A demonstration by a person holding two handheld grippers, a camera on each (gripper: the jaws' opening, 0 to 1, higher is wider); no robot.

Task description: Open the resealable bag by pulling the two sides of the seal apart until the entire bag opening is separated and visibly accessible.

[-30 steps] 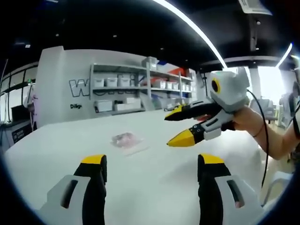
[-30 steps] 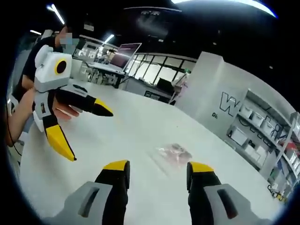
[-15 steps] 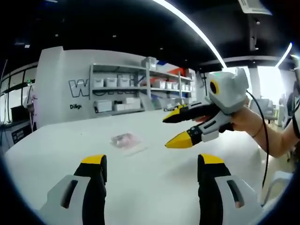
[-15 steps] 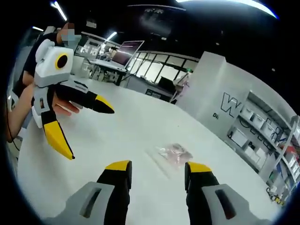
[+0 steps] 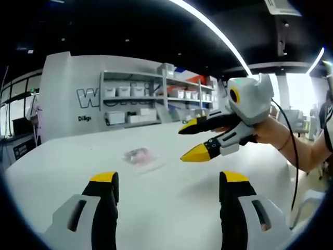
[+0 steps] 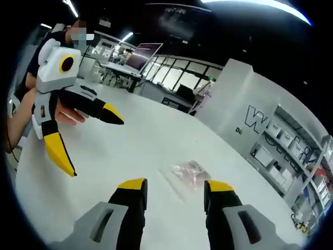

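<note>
A small clear resealable bag (image 5: 140, 155) with pinkish contents lies flat on the white table (image 5: 62, 166), ahead of both grippers and touched by neither. In the left gripper view my left gripper (image 5: 169, 179) is open and empty, well short of the bag. My right gripper (image 5: 188, 141) enters from the right, jaws spread, hovering just right of the bag. The right gripper view has the bag (image 6: 190, 171) just beyond my open right gripper (image 6: 175, 185). The left gripper (image 6: 93, 145) is at the left there, held open above the table (image 6: 130, 140).
A white wall panel with large letters (image 5: 83, 96) and shelves of white bins (image 5: 156, 99) stand behind the table. Desks with a laptop (image 6: 143, 54) lie beyond its far edge. A person's hand (image 5: 276, 133) holds the right gripper.
The right gripper has drifted a little left toward the bag. The left gripper and the bag have stayed put.
</note>
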